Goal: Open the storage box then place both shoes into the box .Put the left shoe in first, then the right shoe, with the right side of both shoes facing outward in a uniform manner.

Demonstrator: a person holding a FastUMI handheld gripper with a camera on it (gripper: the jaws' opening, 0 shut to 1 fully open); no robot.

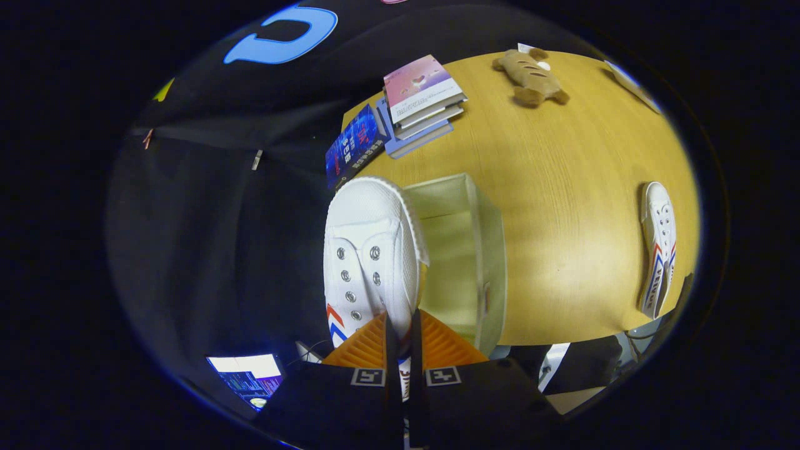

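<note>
One white canvas sneaker [369, 256] pinched between gripper [400, 331] fingers, held over open pale fabric storage box [490, 250], second matching sneaker [658, 247] left well apart on wooden table [562, 156].

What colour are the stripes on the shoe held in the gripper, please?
Red and blue, on the white shoe held by the gripper, gripper view.
</note>
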